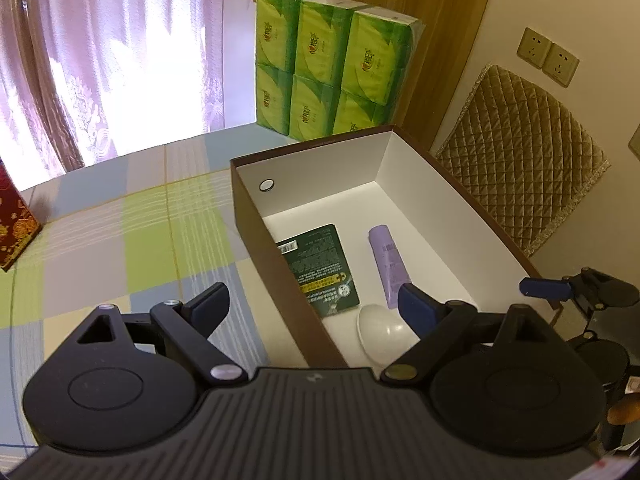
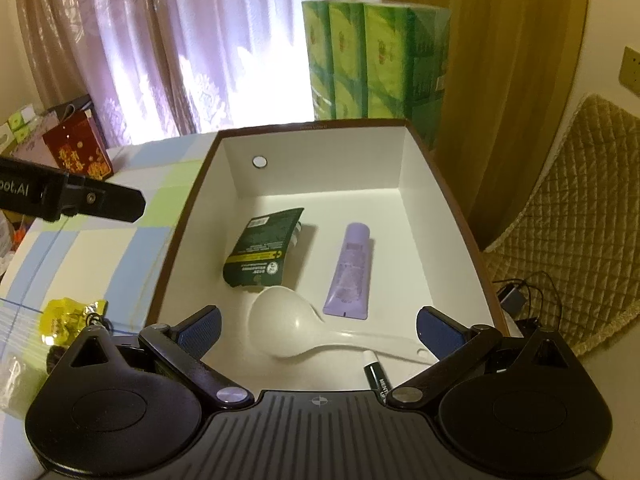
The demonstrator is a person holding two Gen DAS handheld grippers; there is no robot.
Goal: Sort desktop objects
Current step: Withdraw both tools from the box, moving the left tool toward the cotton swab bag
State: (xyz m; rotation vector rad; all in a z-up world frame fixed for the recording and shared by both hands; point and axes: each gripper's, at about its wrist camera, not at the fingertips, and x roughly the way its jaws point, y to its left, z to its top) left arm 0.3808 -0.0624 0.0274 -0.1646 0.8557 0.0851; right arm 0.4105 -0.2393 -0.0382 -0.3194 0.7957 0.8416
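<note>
A brown box with a white inside (image 1: 280, 272) (image 2: 320, 160) stands on the checked tablecloth (image 1: 140, 232). In it lie a dark green packet (image 1: 320, 264) (image 2: 264, 252), a purple tube (image 1: 388, 264) (image 2: 352, 276), a white spoon (image 1: 380, 330) (image 2: 288, 324) and a dark green stick (image 2: 376, 376). My left gripper (image 1: 314, 306) hangs open and empty over the box's left wall. My right gripper (image 2: 320, 326) is open and empty above the box's near end. A yellow wrapped item (image 2: 68, 316) lies on the cloth left of the box.
Green tissue packs (image 1: 332, 76) (image 2: 376, 64) are stacked behind the box. A red patterned bag (image 1: 12, 220) (image 2: 78, 152) stands far left. A quilted chair back (image 1: 520, 160) and cables (image 2: 516, 300) are to the right. A clear plastic bag (image 2: 16, 380) lies near left.
</note>
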